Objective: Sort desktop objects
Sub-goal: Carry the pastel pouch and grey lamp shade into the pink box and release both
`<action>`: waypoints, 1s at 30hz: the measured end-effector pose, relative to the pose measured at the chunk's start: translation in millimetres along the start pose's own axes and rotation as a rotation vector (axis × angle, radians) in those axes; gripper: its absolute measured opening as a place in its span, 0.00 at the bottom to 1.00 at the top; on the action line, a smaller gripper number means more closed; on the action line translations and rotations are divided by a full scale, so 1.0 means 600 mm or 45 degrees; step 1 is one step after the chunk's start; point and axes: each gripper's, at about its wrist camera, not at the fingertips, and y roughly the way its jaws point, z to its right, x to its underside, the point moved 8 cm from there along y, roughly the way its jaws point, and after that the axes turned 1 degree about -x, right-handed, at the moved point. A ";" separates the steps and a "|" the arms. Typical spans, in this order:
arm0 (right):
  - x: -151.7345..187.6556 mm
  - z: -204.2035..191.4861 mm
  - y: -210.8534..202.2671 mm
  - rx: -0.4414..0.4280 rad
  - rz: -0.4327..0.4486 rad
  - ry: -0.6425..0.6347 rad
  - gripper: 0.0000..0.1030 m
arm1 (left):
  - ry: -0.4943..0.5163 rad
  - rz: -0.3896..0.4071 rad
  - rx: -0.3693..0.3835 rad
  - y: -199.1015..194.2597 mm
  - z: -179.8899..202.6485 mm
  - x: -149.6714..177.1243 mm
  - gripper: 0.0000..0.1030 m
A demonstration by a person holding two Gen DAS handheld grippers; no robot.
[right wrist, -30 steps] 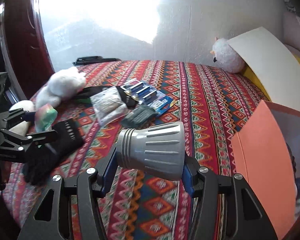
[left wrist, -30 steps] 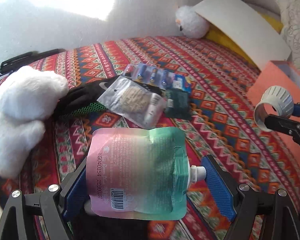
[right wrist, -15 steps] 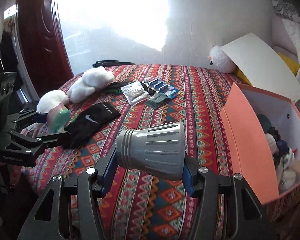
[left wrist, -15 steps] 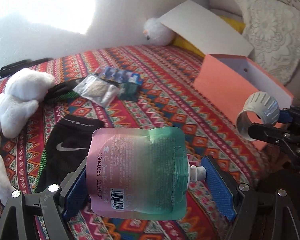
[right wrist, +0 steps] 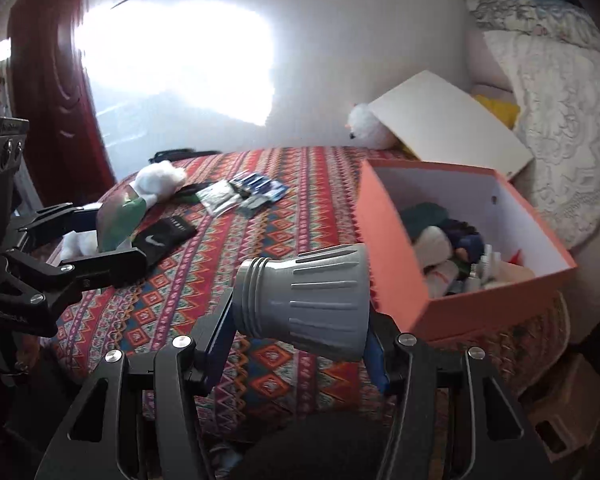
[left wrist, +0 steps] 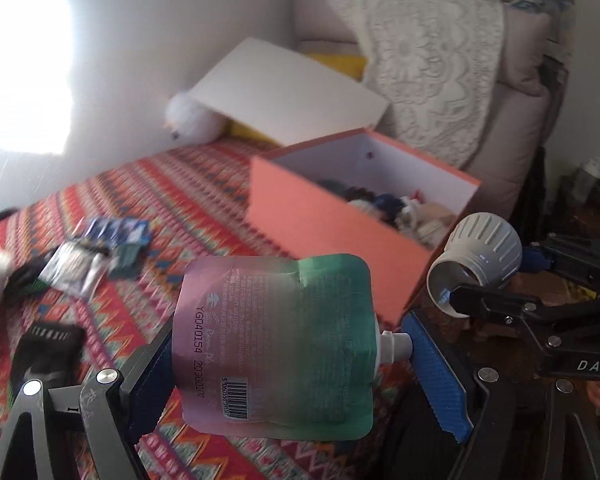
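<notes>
- Left hand-held gripper (left wrist: 288,356): closed on a pink-and-green spout pouch (left wrist: 276,344), held sideways above the near edge of the patterned cloth (left wrist: 180,200) (spout against the right blue pad).
- Right hand-held gripper (right wrist: 300,320): clamped on a grey ribbed lamp head (right wrist: 304,300), lying crosswise between the pads, just short of the orange box.
- Orange box (right wrist: 388,264): open, on the right side of the cloth, part-filled with mixed small items; its white lid (right wrist: 448,124) leans behind it.
- On the cloth: black sock (right wrist: 164,238), clear packet (right wrist: 220,198), blue battery pack (right wrist: 260,184), white plush toy (right wrist: 158,178).
- Far corner: second white plush (right wrist: 366,126), beside the lid.
</notes>
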 end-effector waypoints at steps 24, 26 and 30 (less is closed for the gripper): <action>-0.124 0.448 0.059 0.253 0.123 0.277 0.57 | 0.190 -0.041 0.190 0.340 0.214 -0.275 0.85; -0.134 0.477 0.083 0.262 0.123 0.288 0.57 | 0.189 -0.064 0.192 0.376 0.215 -0.276 0.85; -0.143 0.525 0.131 0.271 0.112 0.330 0.57 | 0.173 -0.100 0.198 0.436 0.216 -0.269 0.85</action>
